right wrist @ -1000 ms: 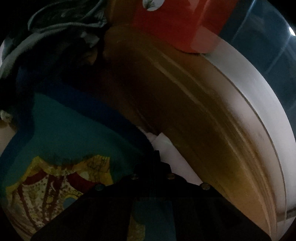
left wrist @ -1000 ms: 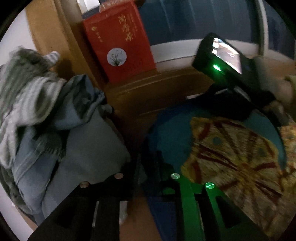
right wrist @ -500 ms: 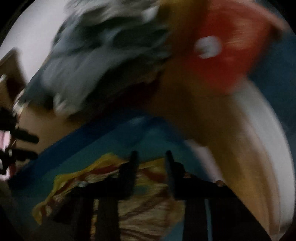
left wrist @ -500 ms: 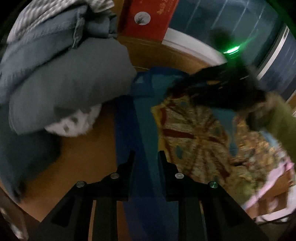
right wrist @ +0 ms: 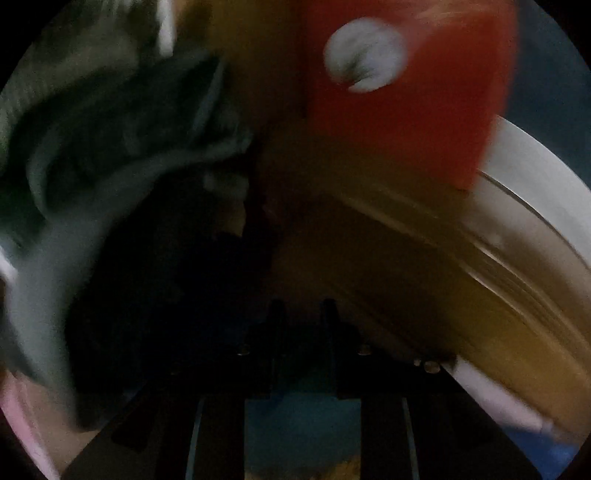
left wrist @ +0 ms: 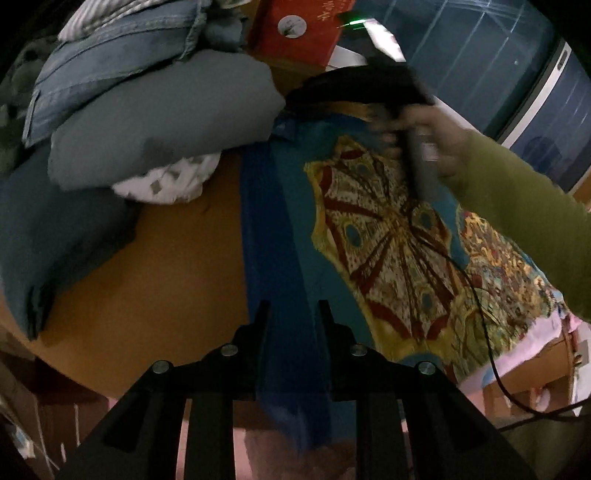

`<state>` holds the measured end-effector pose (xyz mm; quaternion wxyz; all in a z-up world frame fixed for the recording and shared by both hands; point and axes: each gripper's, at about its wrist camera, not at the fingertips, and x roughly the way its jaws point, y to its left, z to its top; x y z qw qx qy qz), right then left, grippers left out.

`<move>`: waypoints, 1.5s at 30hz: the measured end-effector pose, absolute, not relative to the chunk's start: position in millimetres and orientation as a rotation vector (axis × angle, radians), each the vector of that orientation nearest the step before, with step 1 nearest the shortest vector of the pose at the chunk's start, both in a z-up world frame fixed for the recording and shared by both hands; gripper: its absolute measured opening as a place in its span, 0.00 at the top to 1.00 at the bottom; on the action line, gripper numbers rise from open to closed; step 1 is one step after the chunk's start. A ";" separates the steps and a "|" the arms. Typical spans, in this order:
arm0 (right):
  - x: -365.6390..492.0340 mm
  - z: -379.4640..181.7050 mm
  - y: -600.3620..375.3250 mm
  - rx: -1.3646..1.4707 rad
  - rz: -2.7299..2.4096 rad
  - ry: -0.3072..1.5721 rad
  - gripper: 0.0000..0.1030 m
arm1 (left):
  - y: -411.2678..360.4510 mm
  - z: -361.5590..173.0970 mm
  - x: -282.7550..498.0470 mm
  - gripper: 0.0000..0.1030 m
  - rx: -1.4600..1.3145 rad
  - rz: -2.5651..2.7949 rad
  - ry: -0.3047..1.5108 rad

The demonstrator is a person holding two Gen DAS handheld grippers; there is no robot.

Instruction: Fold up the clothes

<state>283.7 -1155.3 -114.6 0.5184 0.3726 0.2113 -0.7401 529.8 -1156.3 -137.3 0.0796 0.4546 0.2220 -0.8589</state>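
While angled downward, left hand-held gripper [left wrist: 291, 314] straddles blue shirt [left wrist: 280, 240].

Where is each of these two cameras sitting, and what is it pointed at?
Left wrist view: on the left gripper, looking down its fingers at a blue patterned garment on a wooden table, clothes pile beside; the person's other hand and green sleeve show.
Right wrist view: on the right gripper, blurred and dark, facing a red box and heaped clothes; only its own fingers show.
Shared: the red box and the clothes pile.
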 end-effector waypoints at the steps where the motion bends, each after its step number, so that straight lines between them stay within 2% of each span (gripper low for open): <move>1: 290.1 -106.1 -1142.6 0.887 -1.759 0.529 0.80 | -1155.6 -136.3 535.5 0.78 1.359 -2.572 0.682; 3: 314.0 -92.6 -1107.4 0.850 -1.724 0.626 0.75 | -1152.5 -133.4 546.7 0.75 1.363 -2.577 0.714; 6: 360.3 -83.9 -1045.5 0.814 -1.662 0.722 0.51 | -1143.5 -135.8 555.1 0.72 1.393 -2.570 0.716; 7: 378.0 -87.0 -1020.6 0.808 -1.637 0.746 0.47 | -1139.4 -136.7 558.2 0.72 1.404 -2.565 0.708; 11: 429.5 -107.9 -948.4 0.770 -1.555 0.836 0.47 | -1118.4 -139.9 567.1 0.71 1.442 -2.542 0.621; 14: 466.9 -113.8 -904.9 0.772 -1.549 0.836 0.47 | -1107.0 -145.5 570.3 0.71 1.464 -2.516 0.577; 21: 510.3 -124.8 -851.5 0.831 -1.711 0.848 0.47 | -1108.9 -169.4 554.0 0.71 1.552 -2.552 0.615; 23: 513.3 -137.2 -861.5 0.880 -1.777 0.878 0.47 | -1111.9 -168.9 551.1 0.71 1.548 -2.582 0.625; 26: 516.7 -139.4 -869.7 0.941 -1.821 0.806 0.47 | -1121.2 -165.3 554.0 0.99 1.505 -2.615 0.697; 28: 518.1 -138.8 -873.5 0.964 -1.850 0.748 0.47 | -1124.2 -160.2 560.1 1.00 1.466 -2.634 0.732; 32: 514.6 -132.9 -871.8 0.998 -1.939 0.671 0.47 | -1137.6 -147.9 579.6 1.00 1.381 -2.624 0.686; 45: 501.8 -131.9 -881.2 1.047 -2.043 0.521 0.47 | -1155.6 -170.6 593.1 0.98 1.515 -2.586 0.600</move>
